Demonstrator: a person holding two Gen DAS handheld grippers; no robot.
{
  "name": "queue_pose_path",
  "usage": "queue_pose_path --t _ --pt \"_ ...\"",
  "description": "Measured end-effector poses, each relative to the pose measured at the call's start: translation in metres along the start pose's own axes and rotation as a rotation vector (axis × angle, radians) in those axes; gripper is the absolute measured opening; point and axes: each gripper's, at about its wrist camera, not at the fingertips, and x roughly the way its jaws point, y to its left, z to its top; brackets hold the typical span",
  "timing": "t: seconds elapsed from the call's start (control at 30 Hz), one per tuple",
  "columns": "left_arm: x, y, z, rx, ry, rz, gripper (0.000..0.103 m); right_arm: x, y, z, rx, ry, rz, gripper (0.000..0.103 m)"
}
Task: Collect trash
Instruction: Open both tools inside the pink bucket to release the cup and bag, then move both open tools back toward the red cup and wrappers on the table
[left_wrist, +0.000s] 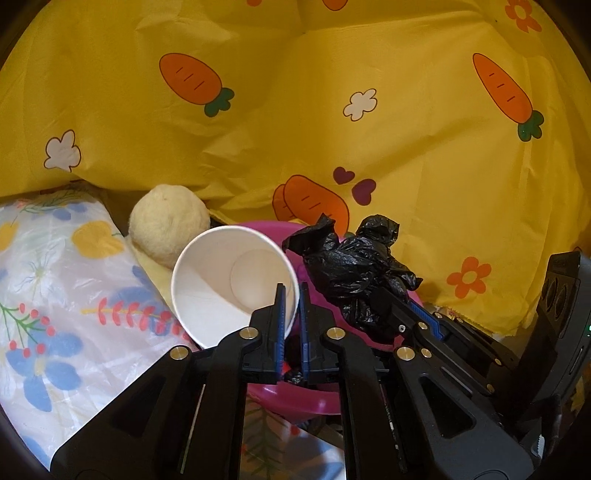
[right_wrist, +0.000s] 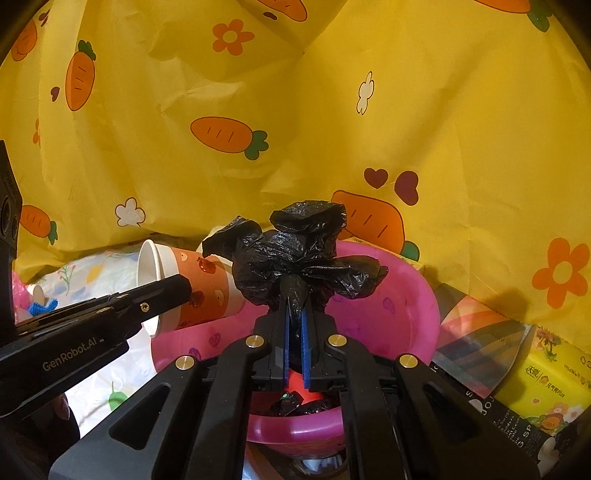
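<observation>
The left gripper (left_wrist: 291, 314) pinches the light, easily crushed paper cup (left_wrist: 231, 284) by its rim, and the right gripper (right_wrist: 295, 325) squeezes the soft black bag (right_wrist: 295, 254)

Cup and bag over the basin

The white paper cup (left_wrist: 229, 280) lies tipped above the pink plastic basin's (right_wrist: 417, 295) left rim; the crumpled black plastic bag (right_wrist: 295, 254) hangs over its middle. The yellow carrot-print cloth (right_wrist: 443, 129) hangs behind, and the yellow tissue pack (right_wrist: 554, 384) sits right.

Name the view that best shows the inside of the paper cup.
Left wrist: the paper cup faces the lens, showing its empty white bottom. Right wrist shows its orange side and rim only.
</observation>
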Motion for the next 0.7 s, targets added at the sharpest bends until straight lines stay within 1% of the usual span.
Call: queue_pose_path --t 0.03,0.07,0.1,0.13,0.17,0.23,0.3,0.4,0.47,0.5,0.57,0.6,0.63,0.67,0.7 --pt "0.001 0.001 0.000 -0.008 0.004 -0.007 0.024 0.001 0.000 0.000 -0.002 0.003 0.000 0.006" --pt "0.001 0.003 -0.001 -0.015 0.001 -0.018 0.043 0.002 0.000 -0.001 -0.003 0.006 -0.002 0.009" --pt "-0.002 0.003 -0.001 -0.017 -0.011 -0.021 0.056 0.002 0.000 -0.001 -0.002 0.007 -0.004 0.011" --pt "-0.005 0.004 -0.002 -0.015 -0.025 -0.018 0.060 0.002 -0.001 -0.001 -0.002 0.006 -0.006 0.019" --pt "-0.007 0.005 -0.001 -0.013 -0.031 -0.013 0.061 0.003 -0.001 -0.002 -0.003 0.006 -0.005 0.028" --pt "-0.012 0.008 0.001 -0.024 -0.041 0.010 0.062 0.003 0.000 -0.003 -0.005 0.006 -0.006 0.034" --pt "-0.020 0.015 0.003 -0.049 -0.062 0.043 0.072 0.002 0.001 -0.003 -0.008 0.001 -0.009 0.034" --pt "-0.038 0.026 0.003 -0.077 -0.114 0.113 0.081 -0.004 0.003 -0.004 -0.023 -0.027 -0.023 0.044" --pt "-0.051 0.034 0.002 -0.096 -0.136 0.173 0.086 -0.008 0.004 -0.005 -0.024 -0.042 -0.028 0.054" --pt "-0.058 0.038 0.001 -0.106 -0.145 0.198 0.087 -0.010 0.005 -0.006 -0.020 -0.048 -0.025 0.056" --pt "-0.071 0.043 -0.004 -0.108 -0.160 0.245 0.089 -0.016 0.006 -0.007 -0.013 -0.063 -0.022 0.067" --pt "-0.079 0.045 -0.006 -0.105 -0.170 0.279 0.090 -0.019 0.008 -0.008 -0.014 -0.071 -0.022 0.070" --pt "-0.085 0.047 -0.009 -0.103 -0.175 0.313 0.090 -0.021 0.010 -0.008 -0.014 -0.075 -0.024 0.075" --pt "-0.091 0.049 -0.012 -0.103 -0.175 0.340 0.091 -0.024 0.012 -0.009 -0.015 -0.079 -0.024 0.078" --pt "-0.098 0.052 -0.015 -0.104 -0.177 0.364 0.091 -0.027 0.014 -0.010 -0.015 -0.080 -0.021 0.079"
